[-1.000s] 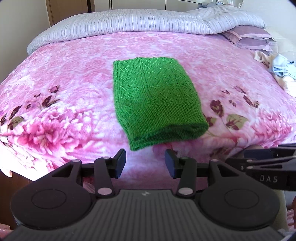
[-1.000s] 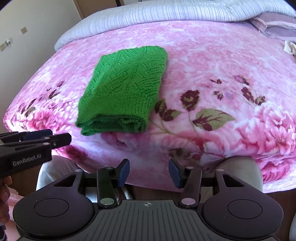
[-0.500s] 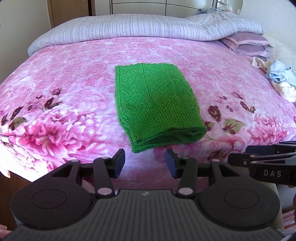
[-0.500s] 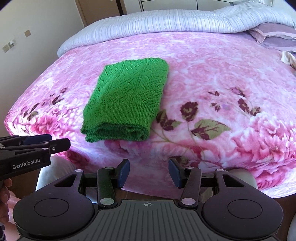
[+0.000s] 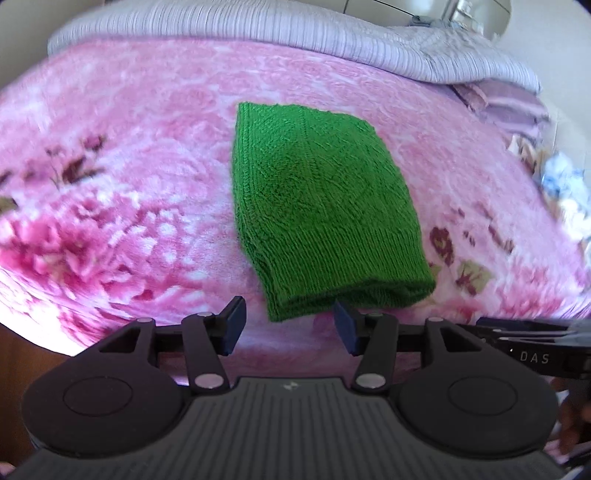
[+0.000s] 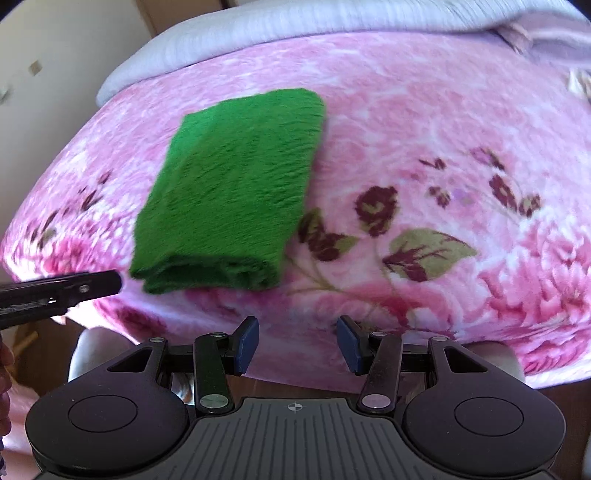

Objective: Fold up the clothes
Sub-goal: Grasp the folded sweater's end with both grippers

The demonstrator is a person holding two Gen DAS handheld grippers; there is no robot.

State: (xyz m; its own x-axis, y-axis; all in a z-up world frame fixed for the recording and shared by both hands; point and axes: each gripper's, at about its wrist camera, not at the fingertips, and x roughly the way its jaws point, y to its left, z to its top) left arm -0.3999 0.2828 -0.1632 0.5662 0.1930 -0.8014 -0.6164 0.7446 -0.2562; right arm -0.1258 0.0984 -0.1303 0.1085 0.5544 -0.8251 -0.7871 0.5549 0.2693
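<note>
We find the left gripper (image 5: pixel 287 325) has closed in on the folded green knit (image 5: pixel 321 206), whose near edge now lies just ahead of its opening, empty jaws. The right gripper (image 6: pixel 297 345) stands apart and empty, the knit (image 6: pixel 236 188) ahead to its left on the pink floral blanket (image 6: pixel 443 147). We judge this garment folded, with both grippers free to move it.

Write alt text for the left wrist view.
A folded green knit garment lies on a pink floral blanket. The left gripper, jaws opening and empty, sits just short of its near edge. A striped grey quilt lies behind.
</note>
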